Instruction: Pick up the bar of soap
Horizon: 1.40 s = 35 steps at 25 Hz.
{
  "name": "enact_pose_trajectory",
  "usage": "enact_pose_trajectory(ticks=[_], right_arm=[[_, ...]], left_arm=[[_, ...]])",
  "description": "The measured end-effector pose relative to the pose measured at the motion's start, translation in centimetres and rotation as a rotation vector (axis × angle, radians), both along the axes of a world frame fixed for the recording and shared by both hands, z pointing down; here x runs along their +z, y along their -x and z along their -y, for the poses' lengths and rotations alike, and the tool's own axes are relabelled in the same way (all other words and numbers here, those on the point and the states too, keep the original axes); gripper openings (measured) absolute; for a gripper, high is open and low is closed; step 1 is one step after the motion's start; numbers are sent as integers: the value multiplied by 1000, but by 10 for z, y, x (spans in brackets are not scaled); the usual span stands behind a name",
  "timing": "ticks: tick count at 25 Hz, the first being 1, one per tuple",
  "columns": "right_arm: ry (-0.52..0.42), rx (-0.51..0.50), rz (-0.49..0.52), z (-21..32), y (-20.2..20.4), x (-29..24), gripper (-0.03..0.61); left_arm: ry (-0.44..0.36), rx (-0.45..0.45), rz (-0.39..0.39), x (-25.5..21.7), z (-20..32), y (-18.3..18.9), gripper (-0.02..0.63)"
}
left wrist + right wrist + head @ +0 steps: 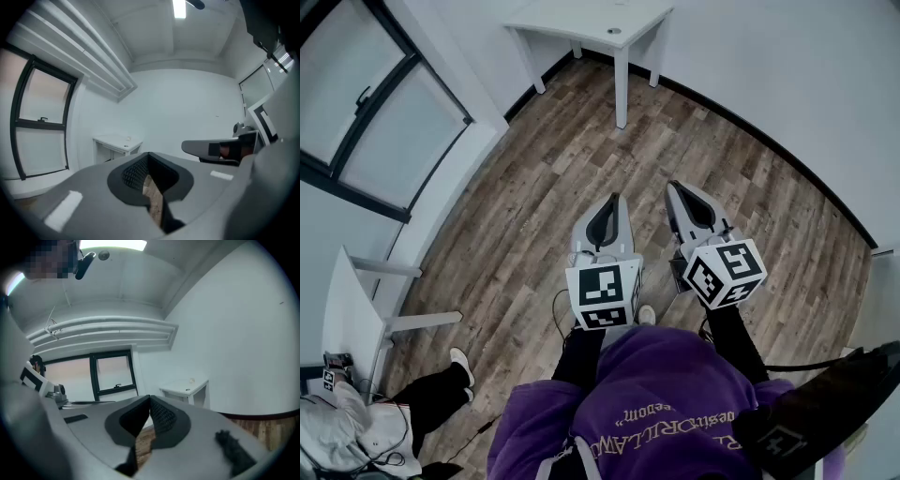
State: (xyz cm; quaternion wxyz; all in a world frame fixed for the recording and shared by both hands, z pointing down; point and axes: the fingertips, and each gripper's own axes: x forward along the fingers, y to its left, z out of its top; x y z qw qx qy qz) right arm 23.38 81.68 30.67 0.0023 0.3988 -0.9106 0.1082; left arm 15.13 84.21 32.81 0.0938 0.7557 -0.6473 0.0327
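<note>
No bar of soap can be made out for certain. A small pale object (614,31) lies on the white table (581,17) in the far corner, too small to identify; it also shows in the left gripper view (128,138) and the right gripper view (191,379). My left gripper (614,198) and right gripper (673,186) are held side by side over the wooden floor, well short of that table and pointing towards it. In both gripper views the left gripper (149,154) and right gripper (150,398) have their tips together, shut with nothing between them.
Wooden floor (534,187) stretches between me and the table. Windows (366,112) line the left wall. A second white table (342,314) stands at the lower left, with a seated person's legs (431,394) beside it. White walls with a dark baseboard (769,150) close the right side.
</note>
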Motion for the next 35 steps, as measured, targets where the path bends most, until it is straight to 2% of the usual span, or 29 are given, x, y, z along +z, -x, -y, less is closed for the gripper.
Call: enact_pose_trajectory(ticks=[12,25,31,35], right_arm=[[6,-1,-2,6,18,3,8],[41,-5,-1,33,55,14,8],[98,30,-19,44,53,40,8],[115,49,-13,71,49,50,8]], left_arm=[[42,8,-3,10,6,16,7],[55,12,-40,18,30,53,7],[126,-1,-73,49,42,65,7],[141,13,-83,59,67,63,6]])
